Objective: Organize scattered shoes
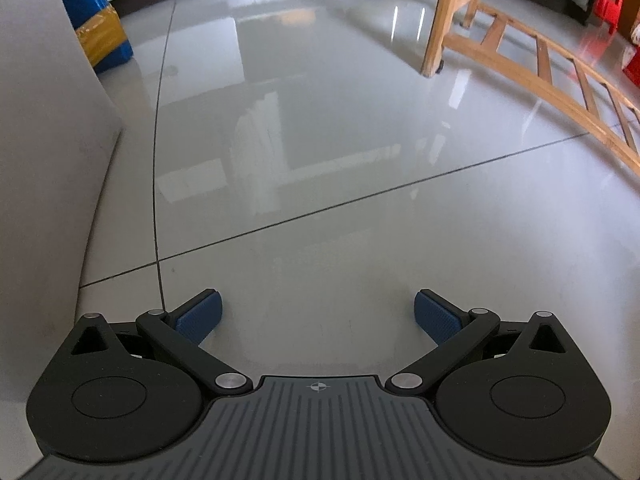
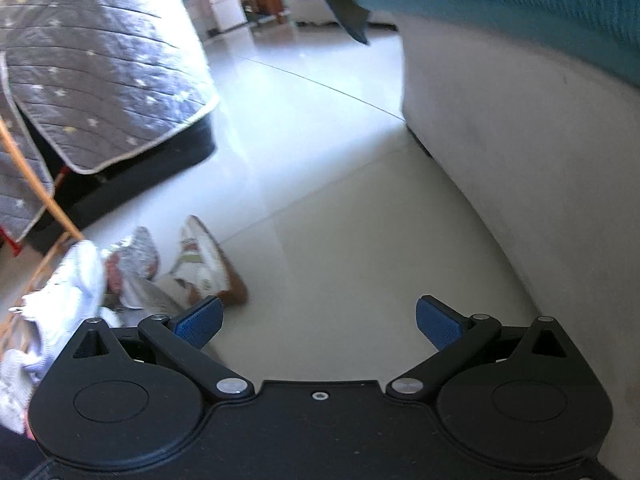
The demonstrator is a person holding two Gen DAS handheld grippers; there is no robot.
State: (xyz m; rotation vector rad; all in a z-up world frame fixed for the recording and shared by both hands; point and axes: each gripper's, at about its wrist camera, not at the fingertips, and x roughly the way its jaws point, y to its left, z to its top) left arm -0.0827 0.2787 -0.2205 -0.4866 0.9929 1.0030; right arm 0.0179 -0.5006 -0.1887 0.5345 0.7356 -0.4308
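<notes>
Over glossy tile, both tongs [image 1: 318, 312] [image 2: 319, 318] gape wide (empty); sneaker [image 2: 204, 262] left.

Left wrist view: floor [image 1: 320, 140] ahead, a wall panel [image 1: 44, 140] at left with a wrapped box [image 1: 98, 20] behind it, wooden frame [image 1: 532, 64] at right. Right wrist view: sneaker [image 2: 204, 260] on floor at lower left, beside a second shoe [image 2: 138, 254]; quilt-covered bed [image 2: 100, 68] behind them; sofa base [image 2: 520, 152] at right.

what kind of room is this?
Probably a lived-in home room, maybe a bedroom: a quilted star-print cover draped over furniture, shoes on the glossy tiled floor, and a wooden frame.
</notes>
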